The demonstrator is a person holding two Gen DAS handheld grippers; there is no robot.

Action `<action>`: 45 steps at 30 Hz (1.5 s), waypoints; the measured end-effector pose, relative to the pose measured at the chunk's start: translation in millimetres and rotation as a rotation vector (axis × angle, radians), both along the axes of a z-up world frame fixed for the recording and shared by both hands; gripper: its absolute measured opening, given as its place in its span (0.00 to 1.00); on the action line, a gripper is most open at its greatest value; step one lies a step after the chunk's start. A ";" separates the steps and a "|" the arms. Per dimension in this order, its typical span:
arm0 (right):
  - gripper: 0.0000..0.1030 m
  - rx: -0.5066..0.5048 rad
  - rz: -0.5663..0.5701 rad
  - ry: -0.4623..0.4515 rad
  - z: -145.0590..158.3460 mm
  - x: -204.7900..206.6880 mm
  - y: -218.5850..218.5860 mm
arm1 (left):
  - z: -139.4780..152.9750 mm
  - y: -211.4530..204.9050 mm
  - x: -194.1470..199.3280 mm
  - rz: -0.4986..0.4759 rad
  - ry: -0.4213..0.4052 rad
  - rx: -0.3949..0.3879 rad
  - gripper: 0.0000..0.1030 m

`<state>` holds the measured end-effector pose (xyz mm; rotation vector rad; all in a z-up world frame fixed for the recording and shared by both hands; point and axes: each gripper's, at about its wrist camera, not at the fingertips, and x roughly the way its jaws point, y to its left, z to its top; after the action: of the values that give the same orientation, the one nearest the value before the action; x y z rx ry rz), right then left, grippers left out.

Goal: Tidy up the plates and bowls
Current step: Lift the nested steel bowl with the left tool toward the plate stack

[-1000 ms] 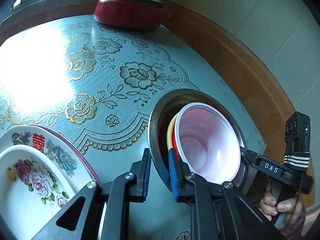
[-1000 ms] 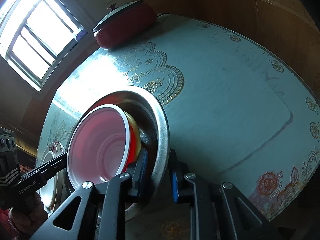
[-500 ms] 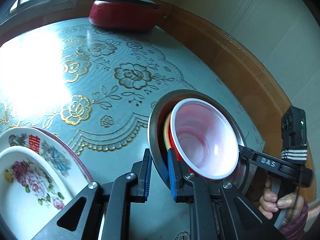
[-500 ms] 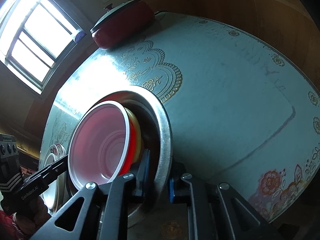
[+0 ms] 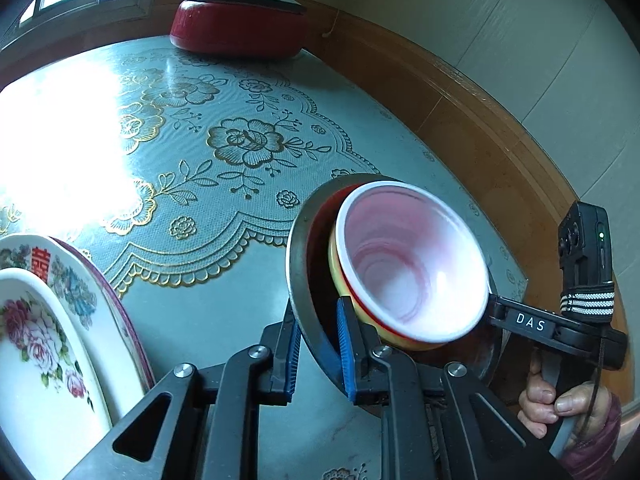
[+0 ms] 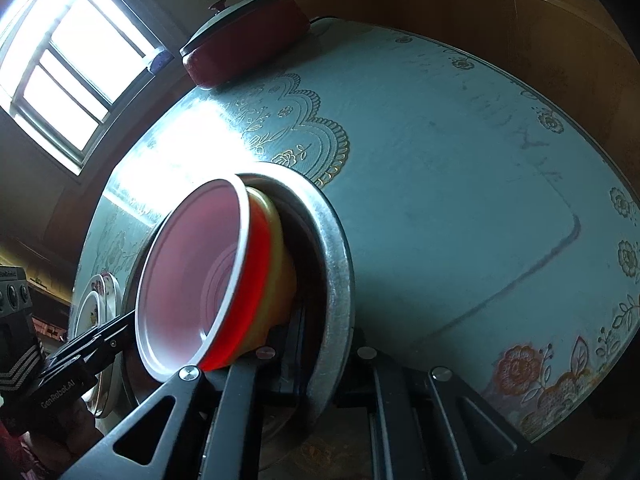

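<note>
A steel basin point(image 5: 298, 256) holds a yellow bowl point(image 5: 338, 276) with a red, white-lined bowl point(image 5: 412, 264) nested in it. My left gripper point(image 5: 318, 350) is shut on the basin's near rim. My right gripper point(image 6: 320, 360) is shut on the opposite rim point(image 6: 340, 264); it also shows in the left wrist view point(image 5: 528, 322). The basin is held tilted above the table, and the red bowl point(image 6: 192, 280) and yellow bowl point(image 6: 280, 264) lean out of it.
Floral plates point(image 5: 52, 320) are stacked at the left, also in the right wrist view point(image 6: 94, 304). A red lidded pot point(image 5: 240, 20) stands at the table's far edge point(image 6: 248, 52). The teal floral tablecloth point(image 5: 224, 148) covers a round table with a wooden rim point(image 5: 500, 148).
Both grippers have lifted and tilted the basin further. The nested bowls have slid outward from the basin and sit closer to both cameras.
</note>
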<state>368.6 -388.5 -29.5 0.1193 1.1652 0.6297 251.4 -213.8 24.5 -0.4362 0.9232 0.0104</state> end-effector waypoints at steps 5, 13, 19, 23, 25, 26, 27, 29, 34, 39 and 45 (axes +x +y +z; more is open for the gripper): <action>0.08 0.014 0.031 -0.013 -0.1 -1.5 -5.4 | -1.0 -2.2 -7.5 0.029 -0.010 -0.037 0.17; 0.08 0.008 0.079 -0.026 1.8 -7.1 -7.8 | 6.2 -14.5 -19.0 0.063 -0.041 -0.009 0.16; 0.07 -0.012 0.102 -0.043 1.2 -11.5 -6.9 | 11.8 -19.3 -27.4 0.051 -0.062 -0.009 0.16; 0.07 -0.012 0.068 -0.046 2.7 -21.2 -16.2 | 16.5 -22.9 -30.5 0.009 -0.080 -0.002 0.16; 0.07 -0.011 0.049 -0.055 7.1 -27.3 -18.0 | 19.9 -22.9 -32.8 -0.014 -0.088 0.008 0.17; 0.07 -0.007 0.039 -0.059 9.9 -30.6 -17.9 | 21.7 -23.0 -34.3 -0.024 -0.092 0.015 0.17; 0.07 -0.005 0.031 -0.060 11.8 -33.7 -17.1 | 23.0 -21.9 -36.3 -0.032 -0.094 0.020 0.17; 0.07 -0.011 0.021 -0.060 14.1 -40.6 -13.4 | 23.7 -17.7 -40.4 -0.043 -0.082 0.023 0.17; 0.07 -0.015 -0.008 -0.063 21.5 -62.3 -1.1 | 32.5 -6.9 -54.7 -0.075 -0.077 0.051 0.17; 0.07 -0.012 -0.041 -0.074 32.0 -86.3 10.3 | 44.6 6.6 -76.0 -0.115 -0.097 0.062 0.17; 0.07 -0.006 -0.095 -0.085 38.7 -120.6 31.2 | 52.8 30.4 -103.2 -0.164 -0.114 0.066 0.17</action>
<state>248.0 -357.3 9.2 0.1409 1.0725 0.5426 148.2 -183.3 77.3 -0.2961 0.8419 -0.1324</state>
